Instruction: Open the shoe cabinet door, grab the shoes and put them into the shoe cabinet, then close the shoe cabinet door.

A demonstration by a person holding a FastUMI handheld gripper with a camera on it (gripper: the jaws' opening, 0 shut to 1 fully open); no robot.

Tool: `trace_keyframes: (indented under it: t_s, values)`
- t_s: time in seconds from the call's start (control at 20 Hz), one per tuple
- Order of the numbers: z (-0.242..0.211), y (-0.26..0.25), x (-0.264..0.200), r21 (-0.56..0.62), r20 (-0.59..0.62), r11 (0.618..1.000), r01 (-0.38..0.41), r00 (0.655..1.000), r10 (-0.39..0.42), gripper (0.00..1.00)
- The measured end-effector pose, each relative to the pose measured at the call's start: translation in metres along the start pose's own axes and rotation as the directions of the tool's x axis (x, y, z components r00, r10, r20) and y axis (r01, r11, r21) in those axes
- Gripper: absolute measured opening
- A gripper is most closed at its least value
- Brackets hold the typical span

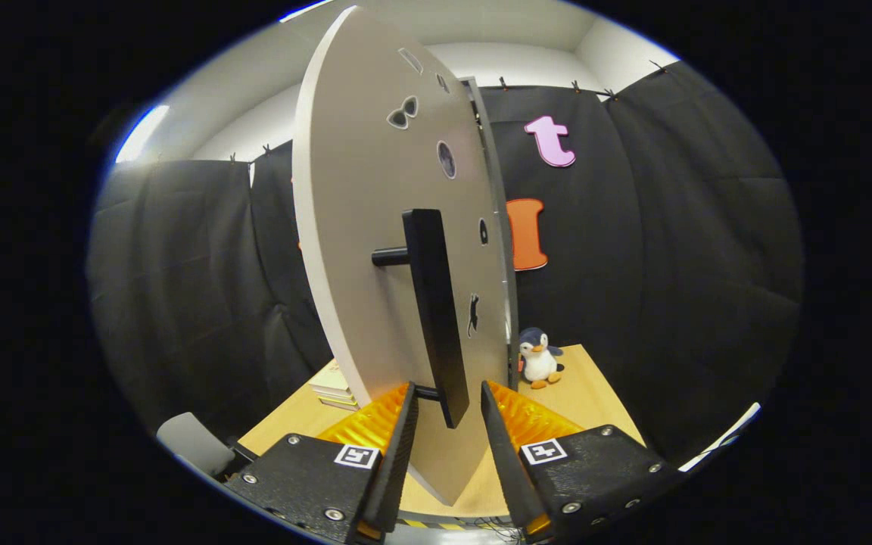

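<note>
Landmark: we place everything by the door (375, 250) of the shoe cabinet, a pale flat panel seen nearly edge-on, right in front of us.
Handle: a long dark bar handle (436, 310) runs up and down the door's face, held off it by short pegs; its lower end hangs between the two fingers.
Tongs: the tongs (447, 405) are apart, one finger on either side of the handle's lower end. We see a gap on each side, so neither finger presses on it.
Cabinet: a thin grey edge (500, 227), likely the cabinet's frame, shows just behind the door's far side. We cannot tell how far the door stands open.
Worktop: a light wooden worktop (595, 401) lies below and behind the door.
Nearby: a small toy penguin (539, 358) stands on the worktop just beyond the door's far edge; a short stack of books (334, 387) lies beside the door's near lower edge.
Handling: we judge the door stiff and fairly light, swinging on hinges. The handle looks rigid and smooth, perhaps slippery.
Where to grip: we would take the bar low down, where the fingers already flank it, closing squarely across its width.
</note>
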State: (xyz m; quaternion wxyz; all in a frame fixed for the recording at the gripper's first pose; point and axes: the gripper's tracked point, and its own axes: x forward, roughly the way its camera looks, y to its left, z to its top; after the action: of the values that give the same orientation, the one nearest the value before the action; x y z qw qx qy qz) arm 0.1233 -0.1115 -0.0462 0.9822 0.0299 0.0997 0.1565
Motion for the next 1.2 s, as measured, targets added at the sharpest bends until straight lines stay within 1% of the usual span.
trace_keyframes:
  t_s: [0.1, 0.35, 0.45, 0.5, 0.6, 0.65, 0.8, 1.05, 1.1, 1.2]
  values:
    - [-0.002, 0.013, 0.009, 0.013, -0.012, 0.999, -0.037, 0.999, 0.037, 0.56]
    - [0.0, 0.041, 0.034, 0.039, -0.024, 0.991, -0.126, 0.992, 0.127, 0.65]
    - [-0.001, 0.058, 0.05, 0.053, -0.025, 0.988, -0.146, 0.989, 0.147, 0.73]
    - [-0.002, 0.067, 0.059, 0.054, -0.024, 0.986, -0.156, 0.987, 0.158, 0.79]
    - [-0.002, 0.085, 0.077, 0.059, -0.029, 0.982, -0.177, 0.984, 0.179, 0.84]
    - [0.0, 0.094, 0.088, 0.057, -0.029, 0.981, -0.186, 0.982, 0.188, 0.85]
    - [0.003, 0.117, 0.118, 0.035, -0.022, 0.981, -0.193, 0.981, 0.193, 0.89]
    - [0.007, 0.159, 0.171, 0.018, -0.006, 0.98, -0.197, 0.98, 0.197, 0.94]
    - [0.007, 0.166, 0.177, 0.014, -0.002, 0.981, -0.192, 0.981, 0.192, 0.94]
    - [0.009, 0.167, 0.176, 0.002, 0.006, 0.984, -0.177, 0.984, 0.177, 0.95]
